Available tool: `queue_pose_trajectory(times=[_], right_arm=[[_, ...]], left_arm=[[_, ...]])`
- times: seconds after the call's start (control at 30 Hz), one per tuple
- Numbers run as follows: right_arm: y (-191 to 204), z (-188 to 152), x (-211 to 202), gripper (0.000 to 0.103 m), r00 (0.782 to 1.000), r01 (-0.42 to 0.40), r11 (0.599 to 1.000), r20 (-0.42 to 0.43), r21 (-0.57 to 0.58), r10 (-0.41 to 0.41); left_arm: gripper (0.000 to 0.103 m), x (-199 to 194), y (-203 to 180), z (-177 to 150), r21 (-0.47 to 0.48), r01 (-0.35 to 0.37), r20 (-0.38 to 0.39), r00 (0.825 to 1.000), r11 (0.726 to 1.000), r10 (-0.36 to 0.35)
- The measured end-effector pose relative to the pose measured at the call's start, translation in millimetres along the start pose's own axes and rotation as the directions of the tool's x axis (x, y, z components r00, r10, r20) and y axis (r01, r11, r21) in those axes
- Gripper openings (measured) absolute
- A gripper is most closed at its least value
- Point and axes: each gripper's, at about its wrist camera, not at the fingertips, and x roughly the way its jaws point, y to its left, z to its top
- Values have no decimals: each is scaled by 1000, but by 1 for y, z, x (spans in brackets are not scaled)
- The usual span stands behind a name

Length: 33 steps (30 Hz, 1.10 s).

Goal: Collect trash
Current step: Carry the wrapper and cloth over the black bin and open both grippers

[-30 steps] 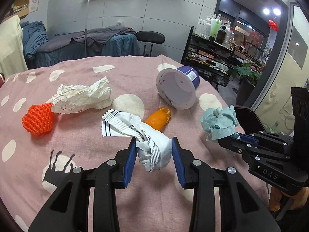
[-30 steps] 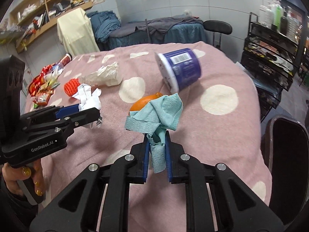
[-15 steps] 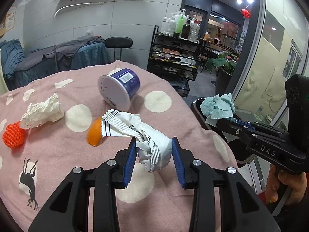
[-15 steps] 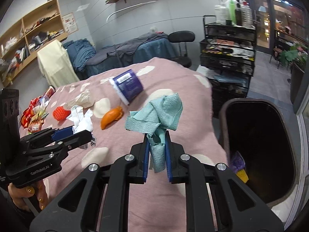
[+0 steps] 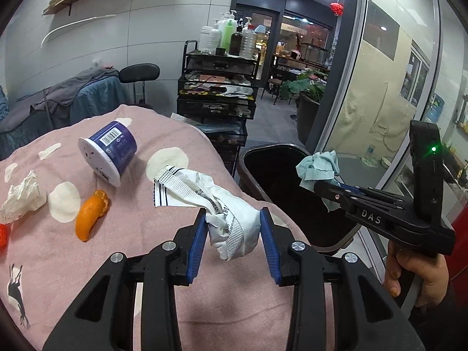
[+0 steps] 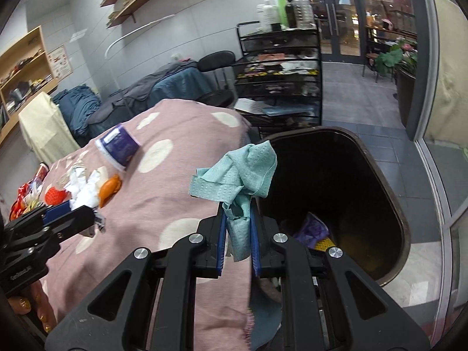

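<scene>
While both loads hang ungiven | right gripper point(image 6: 237, 242) clamps teal crumpled paper towel point(image 6: 238, 175) beside dark oval bin point(image 6: 392, 187) | left gripper point(image 5: 232, 235) clamps white crumpled wrapper point(image 5: 225, 213) | purple tub point(image 5: 112, 152), orange peel point(image 5: 89, 215) remain behind

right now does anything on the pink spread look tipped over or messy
Yes. The purple cup lies tipped on its side on the pink spread, with an orange peel and a crumpled tissue loose beside it. Nothing looks spilled from the cup.
</scene>
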Motion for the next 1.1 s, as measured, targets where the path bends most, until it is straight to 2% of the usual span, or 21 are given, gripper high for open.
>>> queue_pose_trajectory(times=[0.13,0.3,0.33,0.47,0.53,0.8,1.1], right_arm=[[-20,-2,13,15,997,70,997,-19,24,-70],[-48,-7,37,17,992,117,990,-59,77,-113],[-54,-8,42,21,991,121,989,-72,89,-114],[-66,-14,48,59,986,157,980,-74,123,-149],[-69,-17,47,67,984,171,976,-68,133,-163],[-86,-22,25,75,974,225,958,-12,179,-226],[-107,-23,-4,82,944,307,921,44,240,-327]], left_arm=[[36,10,-10,3,15,23,-19,1000,1000,-23],[36,22,-19,4,39,38,-38,999,999,-36],[36,23,-21,4,41,42,-42,998,998,-40],[36,30,-29,6,60,54,-55,997,997,-51],[36,34,-33,8,67,63,-62,996,996,-59],[36,64,-58,22,97,130,-112,987,987,-119],[37,105,-90,32,153,182,-200,968,971,-150]])
